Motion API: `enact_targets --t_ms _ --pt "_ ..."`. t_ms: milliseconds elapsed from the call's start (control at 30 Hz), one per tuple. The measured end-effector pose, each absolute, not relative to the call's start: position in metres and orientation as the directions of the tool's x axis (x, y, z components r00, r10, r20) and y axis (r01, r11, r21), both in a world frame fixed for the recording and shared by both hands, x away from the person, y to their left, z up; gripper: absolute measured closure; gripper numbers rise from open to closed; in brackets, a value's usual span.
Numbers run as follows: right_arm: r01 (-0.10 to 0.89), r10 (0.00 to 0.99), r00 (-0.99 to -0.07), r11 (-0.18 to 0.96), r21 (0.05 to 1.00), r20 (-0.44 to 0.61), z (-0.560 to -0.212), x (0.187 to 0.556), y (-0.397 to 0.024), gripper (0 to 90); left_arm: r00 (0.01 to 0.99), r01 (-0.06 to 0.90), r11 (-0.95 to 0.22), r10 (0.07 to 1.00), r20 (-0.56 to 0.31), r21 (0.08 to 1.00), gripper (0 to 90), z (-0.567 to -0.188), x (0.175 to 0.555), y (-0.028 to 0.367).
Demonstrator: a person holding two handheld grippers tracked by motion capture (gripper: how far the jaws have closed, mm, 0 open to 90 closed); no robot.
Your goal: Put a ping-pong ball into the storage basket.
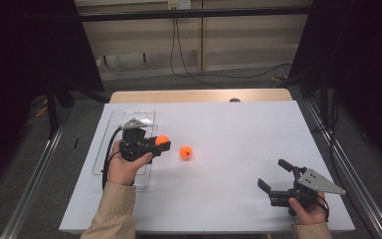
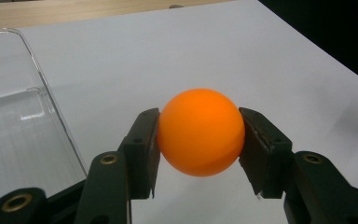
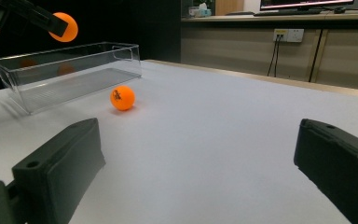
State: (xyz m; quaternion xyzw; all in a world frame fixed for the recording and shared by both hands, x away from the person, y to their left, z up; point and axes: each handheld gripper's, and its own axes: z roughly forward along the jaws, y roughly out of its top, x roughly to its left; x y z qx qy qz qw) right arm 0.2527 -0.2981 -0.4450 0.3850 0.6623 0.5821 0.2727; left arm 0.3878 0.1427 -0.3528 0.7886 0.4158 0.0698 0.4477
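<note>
My left gripper (image 1: 162, 143) sits left of centre in the high view, its jaws clamped on an orange ball (image 1: 162, 140), and from above my hand and the gripper's body hide most of the clear plastic tray (image 1: 128, 115) beneath them, whose far rim is faint against the white sheet. The left gripper view brings the held ball (image 2: 200, 132) up close, a pad pressed on either side, with a corner of the tray cut off at the left edge. A second orange ball (image 1: 186, 152) lies on the sheet just right of the held one; in the right gripper view it (image 3: 122, 98) carries a dark mark too small to read and rests near the tray's (image 3: 70, 70) front wall, while the held ball (image 3: 64, 27) hangs in the upper left above the tray. My right gripper (image 1: 274, 175), lower right in the high view, has its jaws spread wide with nothing between them. The table (image 1: 238, 149) wears a white cover, with a wooden edge at the far side; beyond are a grey floor, dark curtains and a trailing cable (image 1: 189, 69).
</note>
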Motion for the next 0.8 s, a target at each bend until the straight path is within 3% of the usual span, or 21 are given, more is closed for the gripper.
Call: enact_targets --t_ms 800 --pt "0.191 0.828 -0.553 0.023 0.981 0.088 -0.4446 0.2498 -0.2999 0.7 0.62 0.6 -0.235 0.741 -0.259 0.765 50.9 -0.3508 0.3913 0.1528"
